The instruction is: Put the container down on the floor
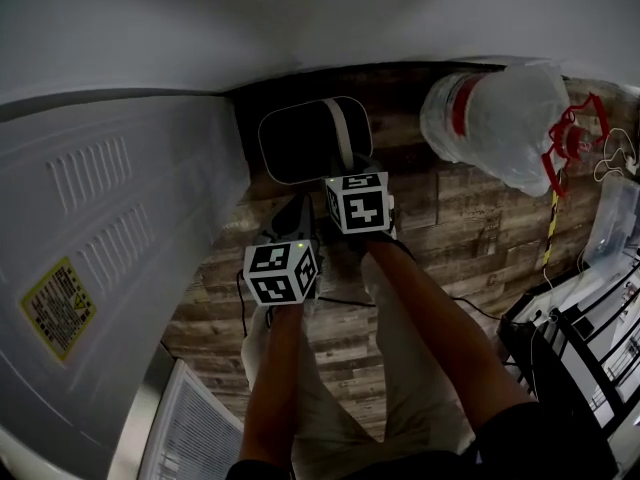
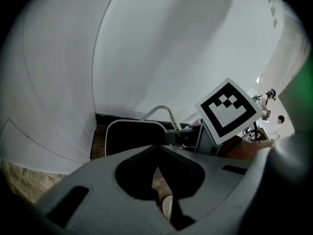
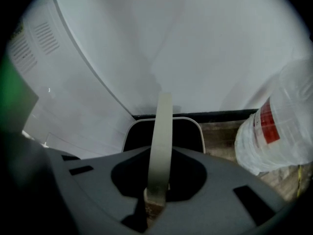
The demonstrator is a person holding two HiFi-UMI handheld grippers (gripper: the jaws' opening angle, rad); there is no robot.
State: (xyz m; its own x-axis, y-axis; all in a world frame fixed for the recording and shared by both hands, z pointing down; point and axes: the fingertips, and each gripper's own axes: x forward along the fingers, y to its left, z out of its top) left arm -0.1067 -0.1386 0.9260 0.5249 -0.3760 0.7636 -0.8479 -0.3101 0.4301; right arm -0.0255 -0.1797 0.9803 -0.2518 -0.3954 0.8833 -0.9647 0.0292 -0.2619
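Observation:
The container (image 1: 300,143) is a black bin with a white rim and a pale strap handle (image 1: 345,133), low by the wall's dark baseboard. My right gripper (image 1: 345,171) is shut on that handle (image 3: 160,141), which runs from between the jaws down to the container (image 3: 188,131). Whether the bin touches the wooden floor (image 1: 450,228) I cannot tell. My left gripper (image 1: 295,216) hangs just left of the right one, its jaws (image 2: 157,148) together with nothing in them. From it I see the container (image 2: 132,136) ahead.
A white appliance (image 1: 110,228) fills the left side, close to the bin. A large water bottle (image 1: 495,118) wrapped in clear plastic lies to the right by the wall. A dark wire rack (image 1: 590,358) stands at the right. The person's legs are below the grippers.

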